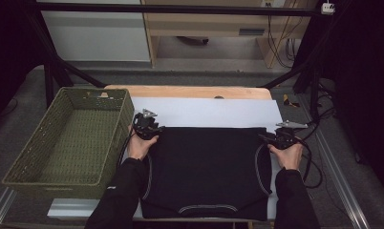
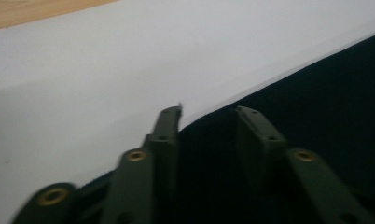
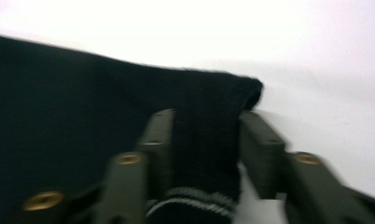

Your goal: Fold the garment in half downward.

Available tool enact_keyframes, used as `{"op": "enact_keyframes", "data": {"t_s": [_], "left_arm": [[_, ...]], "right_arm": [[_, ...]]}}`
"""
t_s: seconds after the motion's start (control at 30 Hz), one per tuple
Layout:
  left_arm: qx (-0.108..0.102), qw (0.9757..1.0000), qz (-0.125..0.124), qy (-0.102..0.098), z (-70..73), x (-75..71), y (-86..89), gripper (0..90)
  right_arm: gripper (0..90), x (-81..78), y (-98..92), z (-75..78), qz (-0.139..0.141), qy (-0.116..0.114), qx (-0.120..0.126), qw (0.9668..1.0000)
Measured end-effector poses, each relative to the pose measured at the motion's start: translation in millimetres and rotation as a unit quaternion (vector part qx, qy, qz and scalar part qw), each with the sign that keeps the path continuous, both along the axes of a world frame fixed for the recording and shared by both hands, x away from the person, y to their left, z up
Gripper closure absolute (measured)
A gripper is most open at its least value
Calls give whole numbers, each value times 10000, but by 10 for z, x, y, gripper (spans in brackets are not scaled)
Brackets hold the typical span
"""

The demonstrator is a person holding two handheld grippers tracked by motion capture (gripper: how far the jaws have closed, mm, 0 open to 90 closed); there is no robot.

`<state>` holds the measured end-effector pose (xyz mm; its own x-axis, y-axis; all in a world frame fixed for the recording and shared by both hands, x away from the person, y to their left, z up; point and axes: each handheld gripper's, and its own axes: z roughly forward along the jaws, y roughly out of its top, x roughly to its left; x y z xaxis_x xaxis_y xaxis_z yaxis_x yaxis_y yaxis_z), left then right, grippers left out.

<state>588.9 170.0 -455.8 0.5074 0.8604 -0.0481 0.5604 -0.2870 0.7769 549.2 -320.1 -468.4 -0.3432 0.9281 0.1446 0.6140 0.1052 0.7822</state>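
A black garment [image 1: 207, 167] with thin light trim lies flat on a white sheet [image 1: 209, 112], folded into a rough rectangle. My left gripper [image 1: 149, 128] sits at its far left corner and my right gripper [image 1: 274, 138] at its far right corner. In the left gripper view the left gripper [image 2: 208, 114] stands open, its jaws straddling the edge of the black garment [image 2: 316, 116]. The right gripper [image 3: 206, 116] is open too, with the folded corner of the garment [image 3: 59, 116] lying loosely between its jaws.
A green woven basket [image 1: 51, 183] stands at the left, beside the sheet. The wooden table [image 1: 190, 91] shows beyond the sheet's far edge. Black frame bars run overhead and at both sides. Cables trail off to the right of the table.
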Motion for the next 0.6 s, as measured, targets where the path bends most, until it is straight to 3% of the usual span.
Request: {"op": "enact_keyframes", "data": {"t_s": [0.07, 0.23, 0.3, 0.37, 0.47, 0.6], "left_arm": [[-161, 9999, -28, 10, 43, -84, 37, 491], [-442, 9989, -159, -50, 136, -291, 113, 309], [-442, 9987, -229, -141, 170, -391, 133, 258], [-539, 9978, -307, -217, 201, -489, 159, 215], [-805, 9959, -395, -120, 214, -623, 196, 128], [-754, 9958, -499, -160, 219, -792, 218, 52]], "right_arm": [[457, -66, 3, 46, 103, -203, 77, 9997], [259, -252, 21, 149, 230, -674, 393, 9967], [198, -322, 23, 179, 253, -758, 491, 9956], [134, -395, 30, 198, 242, -787, 591, 9949], [104, -476, 31, 211, 307, -754, 645, 9946], [73, -587, 58, 225, 352, -668, 631, 9951]]}}
